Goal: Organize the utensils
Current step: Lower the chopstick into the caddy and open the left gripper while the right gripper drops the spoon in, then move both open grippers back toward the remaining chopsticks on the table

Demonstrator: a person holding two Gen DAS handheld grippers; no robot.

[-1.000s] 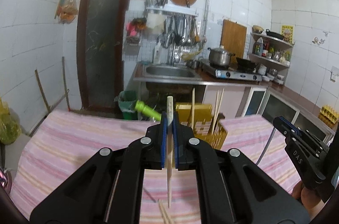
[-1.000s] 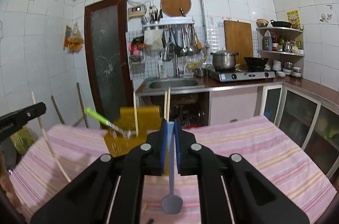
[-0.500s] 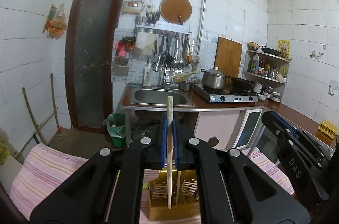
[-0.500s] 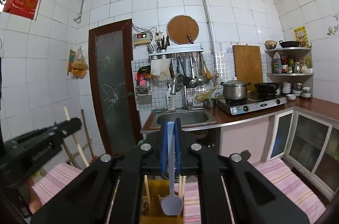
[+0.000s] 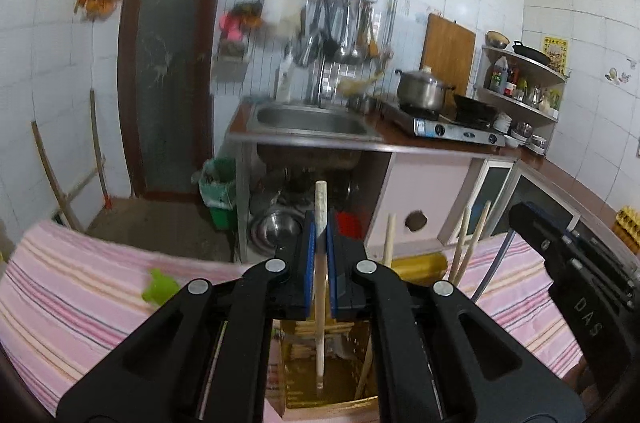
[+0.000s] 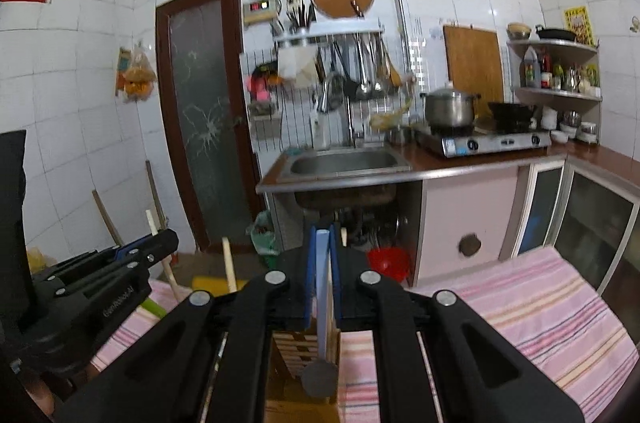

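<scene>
My left gripper (image 5: 319, 243) is shut on a pale wooden chopstick (image 5: 320, 327) that hangs upright with its lower end inside the yellow utensil holder (image 5: 328, 379). Other chopsticks (image 5: 466, 243) stand in the holder. My right gripper (image 6: 322, 263) is shut on a light blue spoon (image 6: 321, 307), bowl end down, just above the holder (image 6: 304, 347). In the right wrist view the left gripper (image 6: 160, 243) is at the left; in the left wrist view the right gripper (image 5: 532, 223) is at the right.
The holder stands on a table with a pink striped cloth (image 5: 80, 299). A green-handled utensil (image 5: 160, 287) sticks out at the left. Behind are a sink counter (image 5: 312, 127), a stove with a pot (image 5: 420, 91) and wall shelves (image 5: 520, 79).
Both grippers have moved down toward the holder. The chopstick's lower end has gone into the holder, and the spoon's bowl has come down just over its rim.
</scene>
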